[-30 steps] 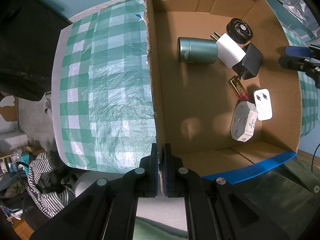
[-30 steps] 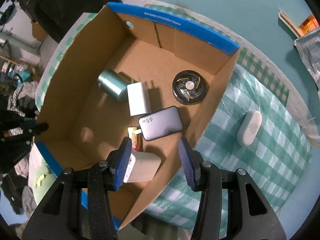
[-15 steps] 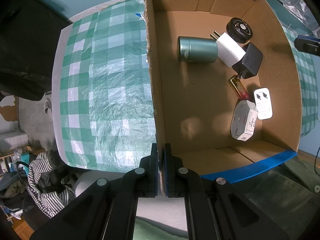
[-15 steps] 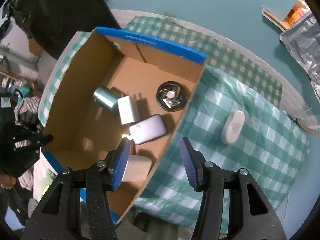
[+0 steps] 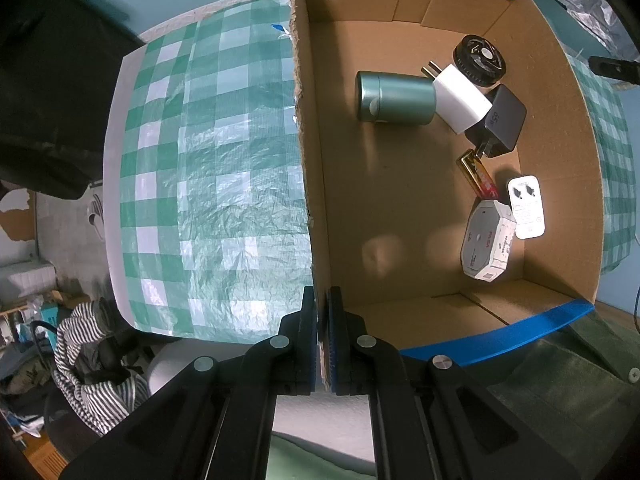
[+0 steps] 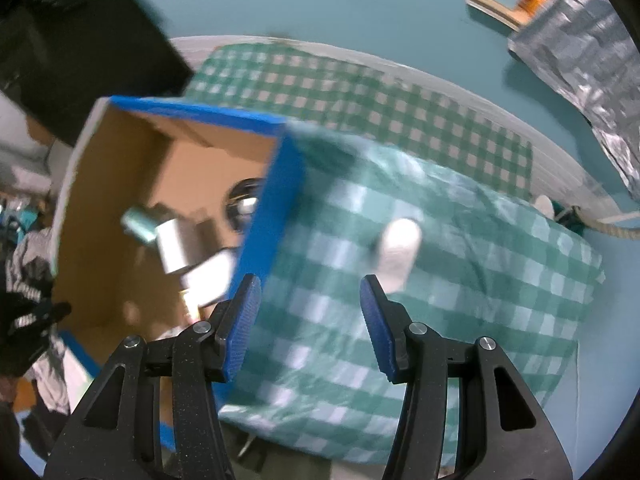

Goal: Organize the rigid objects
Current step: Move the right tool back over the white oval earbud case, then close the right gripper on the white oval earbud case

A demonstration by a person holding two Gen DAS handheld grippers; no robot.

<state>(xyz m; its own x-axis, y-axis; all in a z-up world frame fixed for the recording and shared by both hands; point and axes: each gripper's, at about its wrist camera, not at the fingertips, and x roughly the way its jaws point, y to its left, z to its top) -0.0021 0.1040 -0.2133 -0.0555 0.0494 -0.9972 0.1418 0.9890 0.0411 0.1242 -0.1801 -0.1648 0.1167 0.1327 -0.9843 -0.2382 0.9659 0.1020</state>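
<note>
Cardboard box [image 5: 400, 184] wall is pinched by the left tongs [image 5: 323, 340]; the empty right tongs [image 6: 310, 328] gape above checked cloth [image 6: 460, 280].

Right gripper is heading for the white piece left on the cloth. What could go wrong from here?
The white object lies on crinkled plastic cloth, so the open right gripper may pinch cloth or nudge it away. The left gripper is clamped on the box wall; carrying back, the object could clip the blue-taped rim.

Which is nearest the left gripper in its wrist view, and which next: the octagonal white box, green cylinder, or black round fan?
1. Octagonal white box, low right of the carton, nearest the left gripper.
2. Green cylinder, mid-carton, farther up.
3. Black round fan, far upper-right corner.
</note>
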